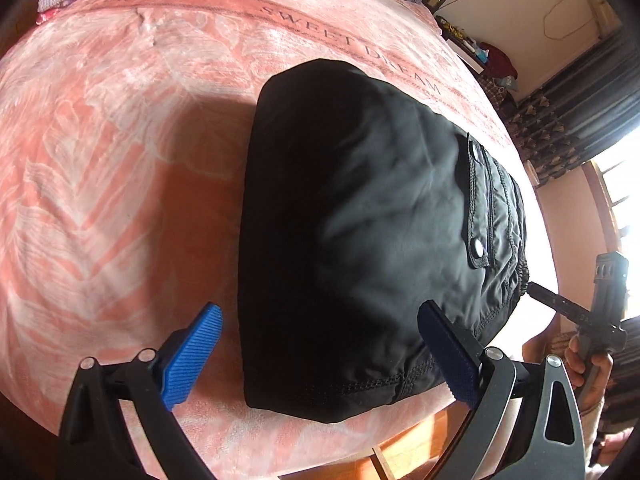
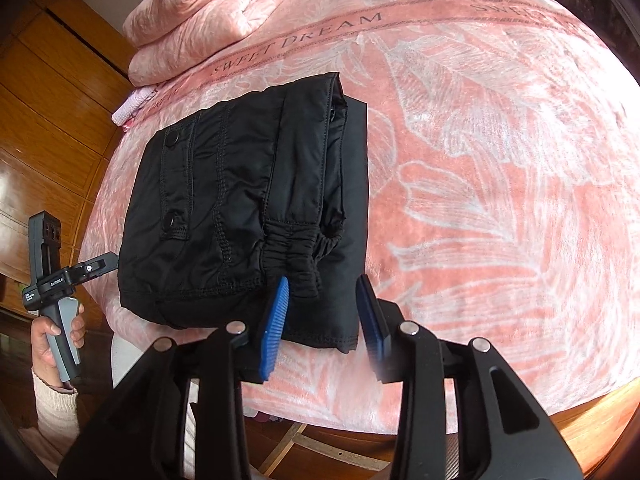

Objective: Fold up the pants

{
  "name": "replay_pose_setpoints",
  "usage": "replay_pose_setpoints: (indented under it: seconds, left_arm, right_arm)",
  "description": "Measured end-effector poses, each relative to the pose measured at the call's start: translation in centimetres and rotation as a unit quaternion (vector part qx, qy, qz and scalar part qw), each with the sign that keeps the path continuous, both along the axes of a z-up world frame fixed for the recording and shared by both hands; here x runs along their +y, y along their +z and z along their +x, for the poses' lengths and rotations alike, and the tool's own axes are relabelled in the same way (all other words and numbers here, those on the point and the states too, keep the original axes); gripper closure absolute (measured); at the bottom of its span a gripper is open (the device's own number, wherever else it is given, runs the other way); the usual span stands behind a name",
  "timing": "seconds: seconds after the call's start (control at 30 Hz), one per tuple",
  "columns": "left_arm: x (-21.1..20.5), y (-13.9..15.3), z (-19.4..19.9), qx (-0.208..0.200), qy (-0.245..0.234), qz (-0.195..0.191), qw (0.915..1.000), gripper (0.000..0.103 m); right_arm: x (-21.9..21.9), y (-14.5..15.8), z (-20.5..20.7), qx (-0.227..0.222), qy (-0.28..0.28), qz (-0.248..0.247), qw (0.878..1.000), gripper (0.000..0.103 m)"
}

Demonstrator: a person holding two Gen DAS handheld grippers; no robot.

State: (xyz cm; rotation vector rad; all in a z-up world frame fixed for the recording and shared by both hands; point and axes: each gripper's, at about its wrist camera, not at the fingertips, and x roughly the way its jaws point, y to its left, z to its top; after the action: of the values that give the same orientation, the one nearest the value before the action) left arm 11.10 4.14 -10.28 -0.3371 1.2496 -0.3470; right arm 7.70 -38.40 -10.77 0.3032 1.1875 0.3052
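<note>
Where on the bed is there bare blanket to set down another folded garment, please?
The widest free patch is the pink blanket right of the folded black pants, out to the bed's edge. Another lies on the pants' other side. It is crowded at the head, where a bundled pink quilt lies.

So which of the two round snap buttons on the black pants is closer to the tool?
In the right wrist view, the lower snap button on the pocket flap of the black pants. The upper snap button sits farther up, away from the right tool.
</note>
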Motion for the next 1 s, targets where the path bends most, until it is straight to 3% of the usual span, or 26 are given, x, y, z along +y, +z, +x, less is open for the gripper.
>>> replay_pose_setpoints:
  seconds: [0.1,0.23,0.5,0.67,0.77,0.93,1.0]
  left_arm:
    - [0.3,-1.3,0.5,0.016,0.012,0.006,0.9998,0.004]
    - [0.6,-2.8,1.4,0.035,0.011,-0.063,0.9973,0.004]
    - [-2.0,-3.3,2.2,0.052,0.012,-0.01,0.9985,0.003]
    - [-4.1,-1.7,1.4,0.01,-0.024,0.033,0.9991,0.006]
    - [-4.1,-1.7,1.2,0.003,-0.026,0.044,0.9987,0.02]
    - [-3.9,-0.1,0.8,-0.02,-0.02,0.044,0.9986,0.063]
    - [-4.3,0.6,0.7,-0.031,-0.022,0.047,0.9982,0.069]
  right_arm:
    - [0.5,0.0,0.0,-0.002,0.005,-0.002,1.0,0.061]
    - [1.2,0.2,0.0,-0.006,0.012,-0.012,1.0,0.059]
    - [1.6,0.1,0.3,-0.01,0.009,-0.029,0.999,0.053]
    - [2.0,-0.5,0.6,-0.006,0.015,-0.032,0.999,0.052]
    - [2.2,-0.6,0.7,-0.004,0.013,-0.027,1.0,0.052]
    - [2.3,-0.7,0.9,-0.003,0.015,-0.019,1.0,0.051]
    - [2.4,-0.7,0.9,-0.003,0.013,-0.022,1.0,0.051]
